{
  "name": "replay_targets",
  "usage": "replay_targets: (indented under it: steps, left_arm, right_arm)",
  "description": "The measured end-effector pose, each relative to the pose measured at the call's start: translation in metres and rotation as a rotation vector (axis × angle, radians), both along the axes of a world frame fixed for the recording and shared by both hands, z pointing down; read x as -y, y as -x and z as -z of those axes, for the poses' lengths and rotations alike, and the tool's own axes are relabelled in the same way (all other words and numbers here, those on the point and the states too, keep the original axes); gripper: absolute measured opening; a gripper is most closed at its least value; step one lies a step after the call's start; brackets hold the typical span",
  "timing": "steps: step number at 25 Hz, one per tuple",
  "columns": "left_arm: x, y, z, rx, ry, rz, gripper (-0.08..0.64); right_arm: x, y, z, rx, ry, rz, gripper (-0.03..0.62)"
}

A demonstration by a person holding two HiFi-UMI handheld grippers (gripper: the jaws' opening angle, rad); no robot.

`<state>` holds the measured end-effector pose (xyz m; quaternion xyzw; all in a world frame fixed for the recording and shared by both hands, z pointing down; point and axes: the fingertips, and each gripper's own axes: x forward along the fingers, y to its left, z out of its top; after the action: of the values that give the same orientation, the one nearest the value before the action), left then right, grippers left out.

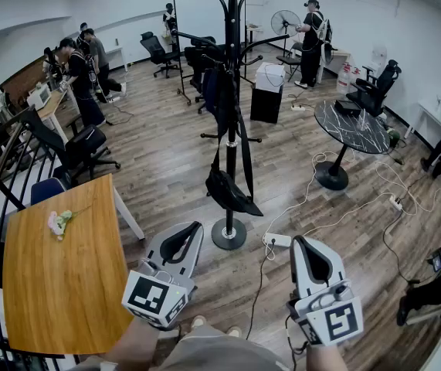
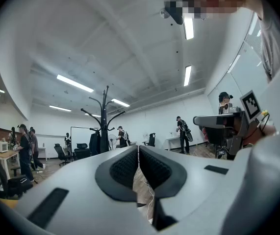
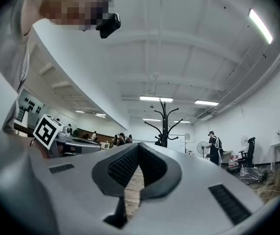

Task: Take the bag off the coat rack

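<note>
A black coat rack (image 1: 230, 122) stands on its round base (image 1: 228, 234) in the middle of the wooden floor. A black bag (image 1: 228, 192) hangs low on it by a long strap, and a dark garment (image 1: 211, 91) hangs higher up. My left gripper (image 1: 195, 228) and right gripper (image 1: 300, 243) are both shut and hold nothing. They sit low in the head view, short of the rack, one on each side of its base. The rack (image 2: 104, 119) shows far off above the shut left gripper (image 2: 138, 147). The rack (image 3: 165, 126) also rises behind the shut right gripper (image 3: 138, 145).
A wooden table (image 1: 66, 284) with a small pink flower (image 1: 56, 222) is at the left by a railing. A power strip (image 1: 278, 239) and cables lie on the floor right of the rack. A round dark table (image 1: 351, 126), office chairs and several people stand further back.
</note>
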<state>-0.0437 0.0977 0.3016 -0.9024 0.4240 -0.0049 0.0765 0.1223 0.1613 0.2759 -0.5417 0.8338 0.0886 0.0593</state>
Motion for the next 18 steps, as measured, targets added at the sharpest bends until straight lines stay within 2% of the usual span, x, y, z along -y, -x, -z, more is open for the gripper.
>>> replay_targets:
  steps: [7,18]
  left_arm:
    - [-0.002,-0.007,-0.006,0.0,0.007,-0.002,0.023]
    - [0.005,-0.012,-0.011,-0.018,0.03,0.015,0.025]
  right_arm:
    - [0.0,-0.012,-0.007,0.049,0.013,-0.01,0.028]
    - [0.005,-0.013,-0.011,0.035,0.035,-0.014,0.032]
